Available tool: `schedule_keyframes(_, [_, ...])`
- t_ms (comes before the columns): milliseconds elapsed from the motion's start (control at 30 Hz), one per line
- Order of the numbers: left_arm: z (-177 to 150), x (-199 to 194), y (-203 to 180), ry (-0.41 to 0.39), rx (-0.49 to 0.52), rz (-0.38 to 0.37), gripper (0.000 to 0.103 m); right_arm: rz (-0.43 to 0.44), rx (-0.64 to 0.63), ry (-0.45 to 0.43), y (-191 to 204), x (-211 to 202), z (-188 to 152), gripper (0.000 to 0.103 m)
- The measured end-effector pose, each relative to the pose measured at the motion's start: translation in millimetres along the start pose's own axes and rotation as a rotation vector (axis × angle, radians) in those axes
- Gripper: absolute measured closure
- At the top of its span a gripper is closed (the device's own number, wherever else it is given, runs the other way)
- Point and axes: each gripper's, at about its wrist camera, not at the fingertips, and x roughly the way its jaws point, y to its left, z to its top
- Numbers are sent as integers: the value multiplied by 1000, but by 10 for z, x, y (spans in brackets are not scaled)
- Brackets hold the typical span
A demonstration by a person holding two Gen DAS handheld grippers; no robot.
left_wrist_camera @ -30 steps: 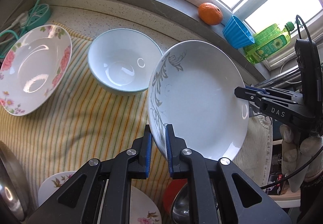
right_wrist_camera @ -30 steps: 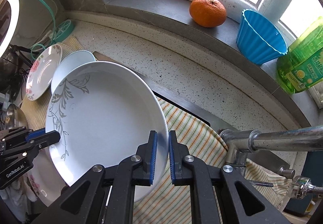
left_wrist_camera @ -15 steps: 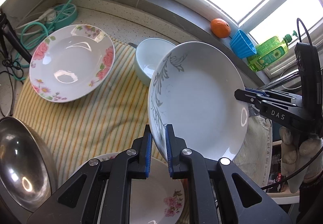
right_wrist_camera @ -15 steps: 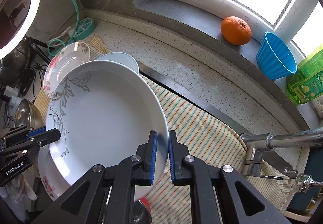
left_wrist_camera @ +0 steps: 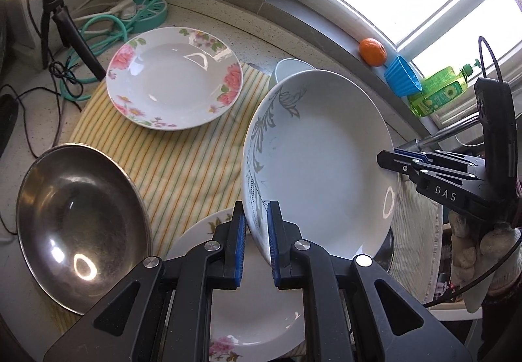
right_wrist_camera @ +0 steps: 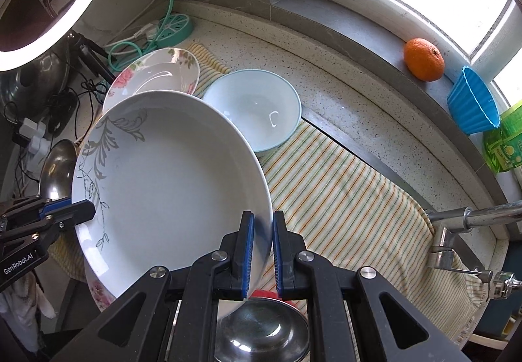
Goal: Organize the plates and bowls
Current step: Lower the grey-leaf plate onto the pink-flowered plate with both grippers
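Note:
A white plate with a grey leaf pattern (left_wrist_camera: 323, 166) (right_wrist_camera: 173, 189) is held in the air, tilted, by both grippers. My left gripper (left_wrist_camera: 256, 215) is shut on its near rim; my right gripper (right_wrist_camera: 261, 221) is shut on the opposite rim and also shows in the left wrist view (left_wrist_camera: 391, 159). Below lie a rose-patterned plate (left_wrist_camera: 173, 88) (right_wrist_camera: 156, 68) on the striped cloth, a pale blue bowl (right_wrist_camera: 257, 107) (left_wrist_camera: 290, 68), and another floral plate (left_wrist_camera: 254, 323) under my left gripper.
A large steel bowl (left_wrist_camera: 75, 208) sits at the left and a small steel bowl (right_wrist_camera: 261, 332) below my right gripper. The striped cloth (right_wrist_camera: 342, 192) covers the counter. An orange (right_wrist_camera: 423, 59), a blue cup (right_wrist_camera: 473, 104), a green bottle (left_wrist_camera: 437, 91) and a tap (right_wrist_camera: 473, 218) stand at the right. Cables (left_wrist_camera: 107, 26) lie at the back left.
Both grippers have lifted the leaf-pattern plate up and back from the counter. More of the cloth, the rose plate and the steel bowl have come into view.

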Motion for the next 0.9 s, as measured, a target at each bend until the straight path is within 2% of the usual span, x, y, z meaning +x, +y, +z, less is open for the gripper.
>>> schedule_keyframes(467, [-359, -175, 265, 23, -40, -2, 92, 14, -33, 56, 427, 60, -355, 93])
schedule_keyframes(900, [-609, -193, 389, 39, -60, 15, 92, 49, -21, 130, 578, 267, -710, 93])
